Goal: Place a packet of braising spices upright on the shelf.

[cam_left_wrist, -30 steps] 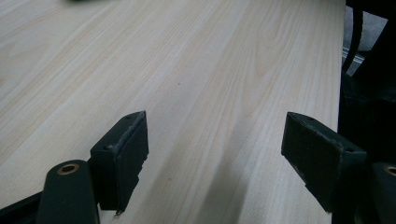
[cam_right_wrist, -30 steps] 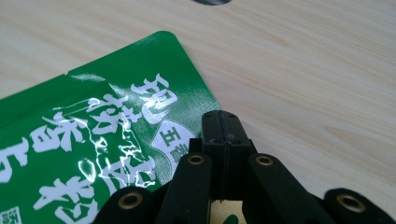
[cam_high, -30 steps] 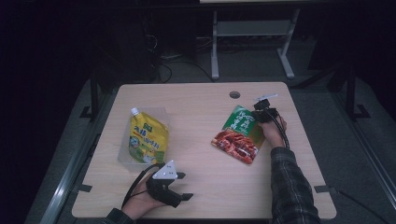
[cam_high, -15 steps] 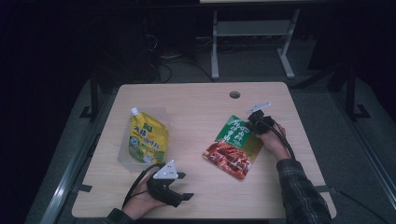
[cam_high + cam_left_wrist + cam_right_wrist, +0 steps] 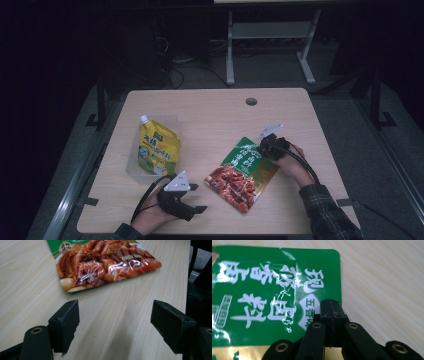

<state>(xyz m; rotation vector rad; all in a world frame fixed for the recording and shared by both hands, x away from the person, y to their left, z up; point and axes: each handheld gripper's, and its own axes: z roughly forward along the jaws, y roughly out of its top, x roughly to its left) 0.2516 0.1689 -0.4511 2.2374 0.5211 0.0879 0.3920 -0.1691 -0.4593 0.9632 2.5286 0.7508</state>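
A green and red food pouch (image 5: 242,172) lies flat on the wooden table (image 5: 210,120), right of centre. My right gripper (image 5: 267,147) is at its green top corner. In the right gripper view the jaws of the right gripper (image 5: 332,307) are pressed together on the edge of the pouch (image 5: 262,290). My left gripper (image 5: 197,198) rests near the table's front edge, just left of the pouch's red end. Seen from its own camera, the left gripper (image 5: 120,322) is open with bare wood between its jaws, and the pouch (image 5: 105,265) lies a short way ahead.
A yellow spouted pouch (image 5: 157,147) lies on a clear shallow tray (image 5: 132,170) at the left of the table. A cable hole (image 5: 251,101) sits near the far edge. Behind the table stands a metal frame (image 5: 270,35) on the floor.
My right gripper has drawn the green and red pouch toward the front and left across the table. The left gripper has stayed where it was, still open.
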